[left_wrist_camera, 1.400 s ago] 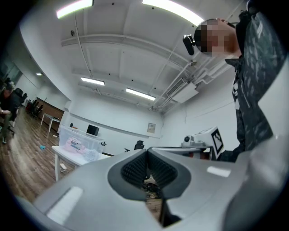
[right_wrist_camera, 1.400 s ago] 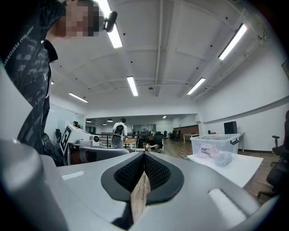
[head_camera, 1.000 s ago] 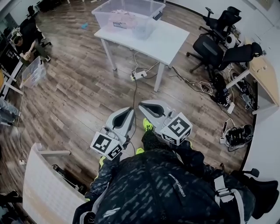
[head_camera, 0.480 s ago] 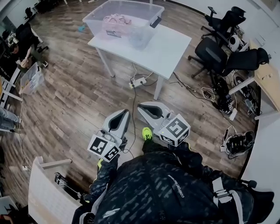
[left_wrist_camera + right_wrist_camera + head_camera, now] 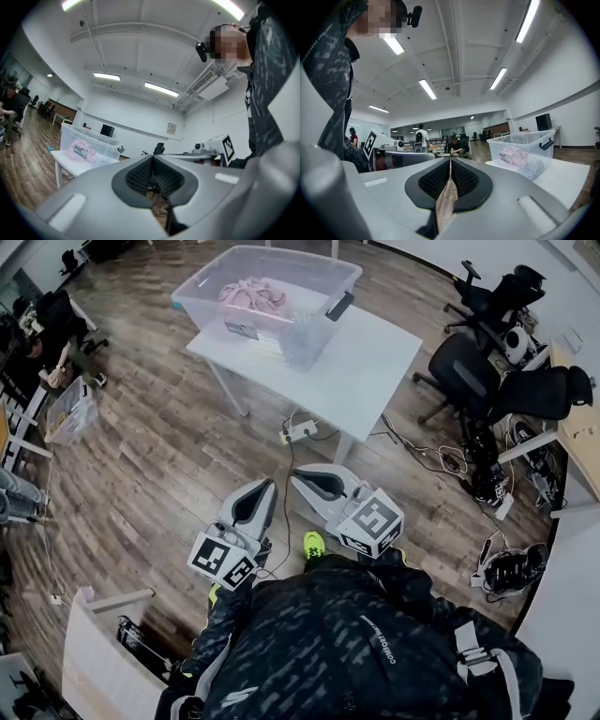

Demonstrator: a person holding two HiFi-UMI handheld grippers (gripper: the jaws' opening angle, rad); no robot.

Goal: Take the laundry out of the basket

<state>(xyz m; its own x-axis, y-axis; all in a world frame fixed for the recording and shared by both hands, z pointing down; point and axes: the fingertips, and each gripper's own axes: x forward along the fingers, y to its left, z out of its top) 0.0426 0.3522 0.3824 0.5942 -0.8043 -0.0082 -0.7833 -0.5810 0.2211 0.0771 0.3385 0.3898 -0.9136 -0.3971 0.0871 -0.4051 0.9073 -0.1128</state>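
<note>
Both tongs, left [image 5: 263, 491] and right [image 5: 302, 477], closed and empty, side by side.

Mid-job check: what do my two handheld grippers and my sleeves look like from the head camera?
Both the left tongs and right tongs are light grey, wedge-shaped shells with black ribbed pads, each carrying a white cube of black square markers. The sleeves belong to a dark patterned jacket.

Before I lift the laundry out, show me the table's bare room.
The white table is bare right of the clear bin, out to its right and near edges. The bin, holding pink laundry, fills the left end. Below, the power strip and cables crowd the floor.
</note>
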